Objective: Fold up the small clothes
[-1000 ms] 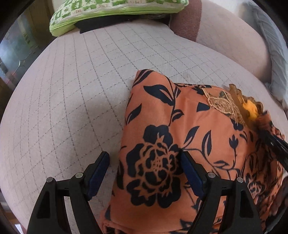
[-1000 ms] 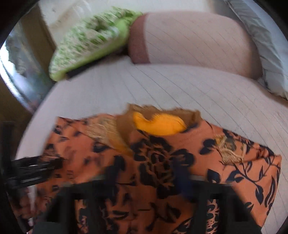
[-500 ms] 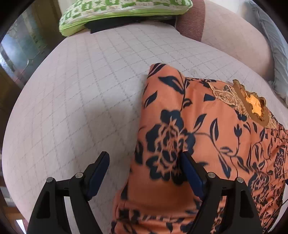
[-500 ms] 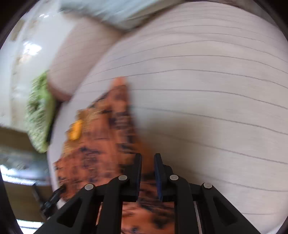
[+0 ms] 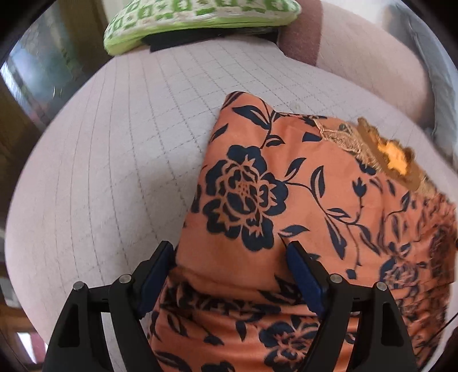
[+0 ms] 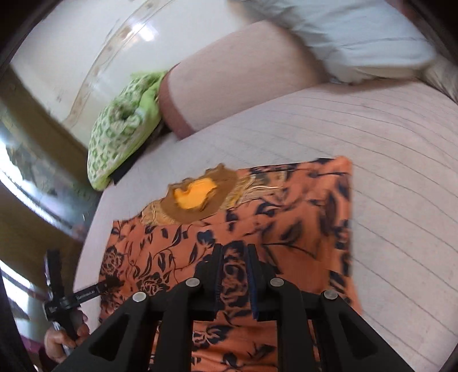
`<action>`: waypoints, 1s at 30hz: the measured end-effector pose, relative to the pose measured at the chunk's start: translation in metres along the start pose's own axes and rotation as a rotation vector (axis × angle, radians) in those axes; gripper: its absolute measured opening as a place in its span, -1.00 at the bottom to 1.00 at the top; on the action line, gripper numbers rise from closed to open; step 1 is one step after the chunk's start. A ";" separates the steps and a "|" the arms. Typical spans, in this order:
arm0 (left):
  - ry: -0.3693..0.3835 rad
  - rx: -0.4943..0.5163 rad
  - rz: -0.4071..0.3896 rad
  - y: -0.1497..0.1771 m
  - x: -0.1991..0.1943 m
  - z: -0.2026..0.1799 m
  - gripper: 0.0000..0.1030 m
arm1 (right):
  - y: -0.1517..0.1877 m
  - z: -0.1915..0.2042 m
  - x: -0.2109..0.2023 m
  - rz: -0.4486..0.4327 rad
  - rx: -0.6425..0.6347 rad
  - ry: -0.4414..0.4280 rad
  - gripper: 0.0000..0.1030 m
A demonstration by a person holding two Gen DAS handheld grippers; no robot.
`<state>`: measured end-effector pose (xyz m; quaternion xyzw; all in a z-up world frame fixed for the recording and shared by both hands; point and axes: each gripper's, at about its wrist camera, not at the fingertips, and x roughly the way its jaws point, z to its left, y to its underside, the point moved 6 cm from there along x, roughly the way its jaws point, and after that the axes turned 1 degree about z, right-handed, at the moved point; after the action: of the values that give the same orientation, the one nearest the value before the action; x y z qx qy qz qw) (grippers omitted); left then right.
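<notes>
An orange garment [image 5: 286, 177] with dark blue flowers and a gold-trimmed neckline [image 6: 194, 197] lies flat on a pale quilted bed [image 5: 114, 171]. My left gripper [image 5: 229, 263] hangs open just above the garment's left folded edge, and the fabric fills the space between its fingers. My right gripper [image 6: 234, 251] hovers over the middle of the garment [image 6: 286, 229]. Its jaws are nearly together, and flat fabric shows through the thin gap. I see nothing bunched between them. In the right wrist view the left gripper [image 6: 114, 283] and the hand [image 6: 63, 343] that holds it sit at the garment's left edge.
A green patterned pillow [image 5: 200, 17] lies on something black at the head of the bed. Beside it is a pink bolster [image 6: 243, 77], with a pale blue-white pillow [image 6: 357, 37] to the right. Dark wooden furniture [image 5: 28, 85] stands along the bed's left side.
The left gripper shifted right, so the garment's folded edge now lies between its fingers. The right gripper swung off to the right, came back over the garment, and its jaws narrowed.
</notes>
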<state>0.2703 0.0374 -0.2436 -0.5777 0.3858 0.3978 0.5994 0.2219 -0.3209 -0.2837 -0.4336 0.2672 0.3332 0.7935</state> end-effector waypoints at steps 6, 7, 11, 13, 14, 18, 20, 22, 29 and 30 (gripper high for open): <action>0.038 -0.023 0.018 0.000 0.001 0.014 0.61 | 0.035 -0.020 0.034 0.299 0.004 0.101 -0.64; 0.038 -0.029 0.018 0.000 0.000 0.015 0.61 | 0.040 -0.019 0.031 0.332 -0.007 0.101 -0.64; 0.013 -0.017 -0.004 -0.001 -0.009 0.021 0.61 | 0.047 -0.021 0.019 0.387 0.023 0.059 -0.66; -0.005 -0.001 -0.015 -0.001 -0.013 0.019 0.61 | 0.033 -0.018 0.007 0.352 0.024 0.015 -0.65; -0.007 0.001 -0.020 -0.002 -0.014 0.017 0.61 | 0.021 -0.016 -0.002 0.289 0.019 -0.016 -0.65; -0.004 0.017 -0.027 -0.011 -0.012 0.000 0.61 | -0.013 -0.016 -0.004 0.129 0.035 -0.028 -0.59; -0.004 0.022 -0.028 -0.014 -0.009 -0.007 0.61 | -0.011 -0.027 0.010 0.142 0.049 0.025 -0.59; -0.003 0.029 -0.033 -0.017 -0.007 -0.009 0.62 | -0.009 -0.047 0.019 0.139 0.052 0.169 -0.59; 0.018 -0.024 -0.025 -0.013 -0.009 0.005 0.73 | -0.011 -0.047 -0.013 0.032 0.068 0.096 -0.59; 0.014 -0.035 -0.034 -0.009 -0.015 0.010 0.73 | -0.008 -0.041 -0.024 0.008 0.064 0.064 -0.59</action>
<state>0.2725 0.0469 -0.2256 -0.5973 0.3729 0.3901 0.5933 0.2070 -0.3669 -0.2825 -0.4173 0.3047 0.3137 0.7966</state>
